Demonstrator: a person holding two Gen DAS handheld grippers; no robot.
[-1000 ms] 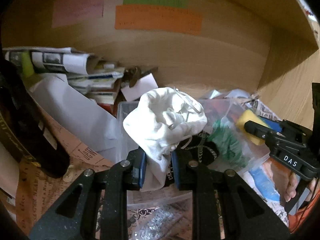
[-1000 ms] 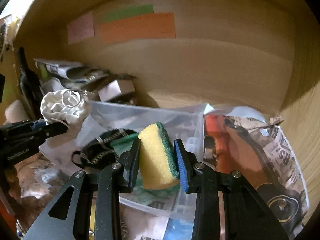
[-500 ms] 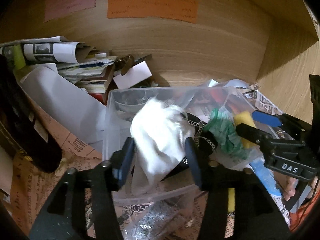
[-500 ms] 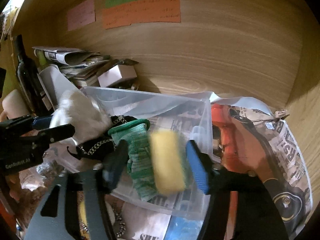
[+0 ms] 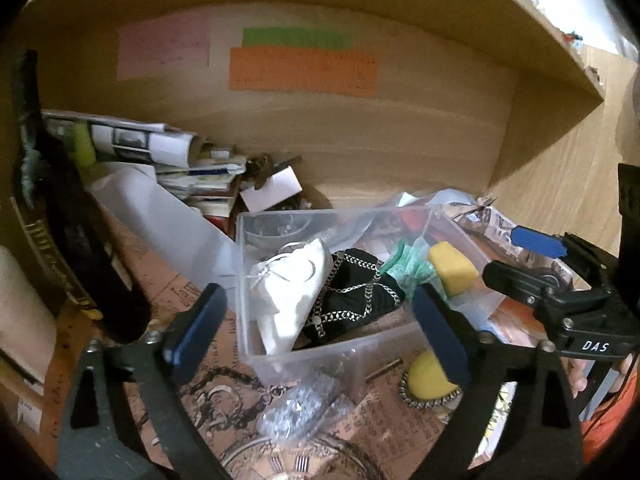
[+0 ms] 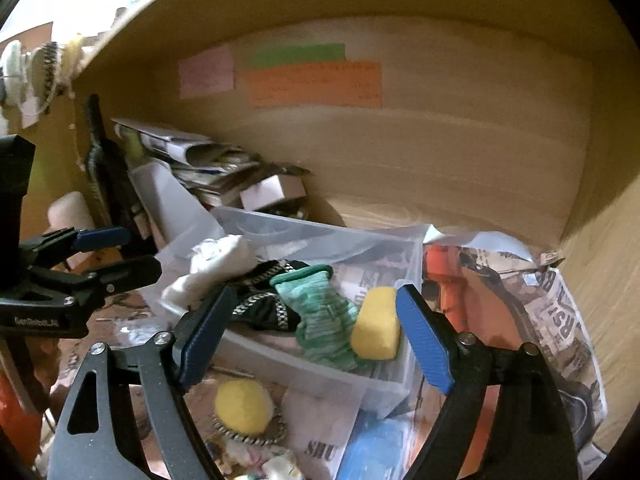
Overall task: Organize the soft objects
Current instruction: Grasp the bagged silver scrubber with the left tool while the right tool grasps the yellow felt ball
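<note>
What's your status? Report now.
Left tongs and right tongs open, empty. White cloth and yellow sponge lie in clear bin. Nothing blocking.

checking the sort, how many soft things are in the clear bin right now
4, left to right in the clear bin: white cloth pouch, black chained item, green knit piece, yellow sponge. More could lie hidden beneath. A yellow ball sits outside, in front.

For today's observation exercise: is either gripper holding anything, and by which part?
Nothing is held. The left gripper and right gripper are both open above the clear bin.
</note>
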